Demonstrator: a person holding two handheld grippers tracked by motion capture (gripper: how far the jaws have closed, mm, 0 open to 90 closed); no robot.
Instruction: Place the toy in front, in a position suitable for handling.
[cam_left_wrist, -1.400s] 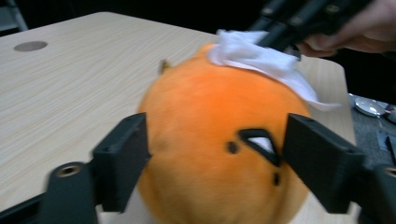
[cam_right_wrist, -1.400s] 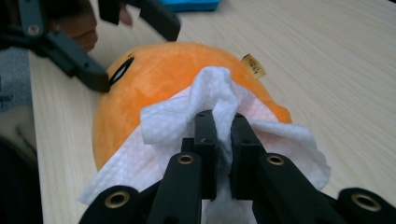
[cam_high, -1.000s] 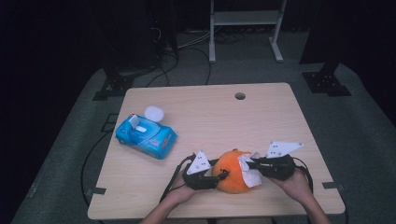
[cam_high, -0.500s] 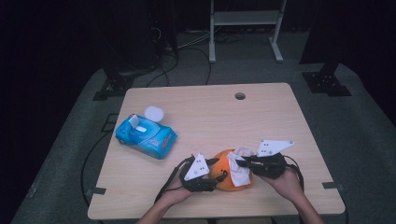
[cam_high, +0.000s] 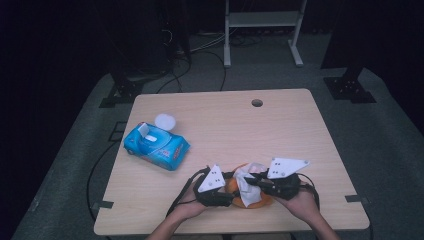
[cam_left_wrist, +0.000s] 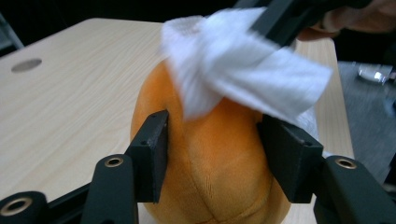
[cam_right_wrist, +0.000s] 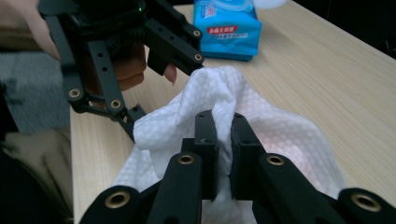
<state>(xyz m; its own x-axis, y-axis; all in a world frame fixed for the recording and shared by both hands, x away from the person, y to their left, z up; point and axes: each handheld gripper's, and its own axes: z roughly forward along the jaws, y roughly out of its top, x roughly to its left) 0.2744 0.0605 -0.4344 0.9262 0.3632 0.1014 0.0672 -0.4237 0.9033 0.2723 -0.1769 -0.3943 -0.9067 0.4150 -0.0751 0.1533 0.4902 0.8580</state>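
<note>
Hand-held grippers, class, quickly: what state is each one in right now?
Left hand-held gripper: jaws clamped on the orange plush toy, having just been closing.
Right hand-held gripper: shut on the white wipe.

far half of the table (cam_high: 280, 125) open — only the blue wipes pack (cam_high: 156, 146) blocks the left

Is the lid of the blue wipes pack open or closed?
Open. In the high view, the round white lid is flipped back beyond the blue wipes pack, leaving its white dispensing opening uncovered.
</note>
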